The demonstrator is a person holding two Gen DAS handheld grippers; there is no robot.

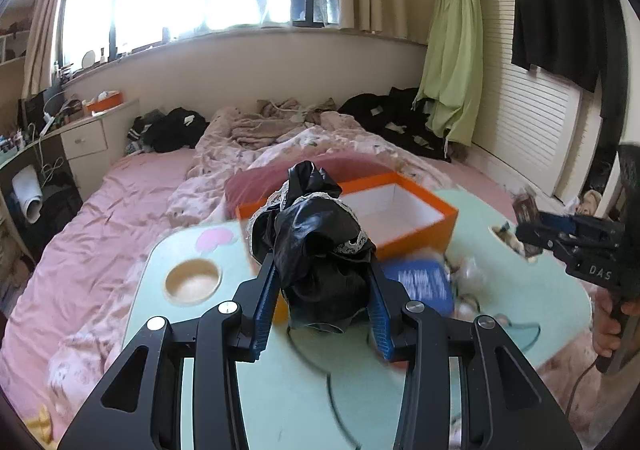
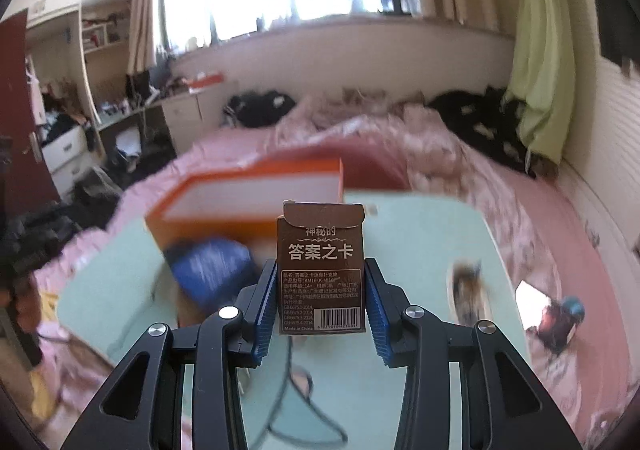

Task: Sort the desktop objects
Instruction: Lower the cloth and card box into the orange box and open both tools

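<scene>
The open orange cardboard box with white lining (image 1: 400, 206) lies straight ahead of the left hand-held gripper (image 1: 320, 290), clamped on crumpled black lace-trimmed fabric (image 1: 316, 250), while the right hand-held gripper (image 2: 320, 302), gripping an upright brown card pack (image 2: 320, 270), has it ahead-left on the pale green counter (image 2: 420, 234).

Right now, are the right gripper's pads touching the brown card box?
Touching. The right wrist view shows the right gripper with both blue pads pressed flat against the sides of the brown card box, no gap visible.

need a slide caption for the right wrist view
Right gripper holds a brown card box upright above the green table, with the open orange box ahead.
</scene>
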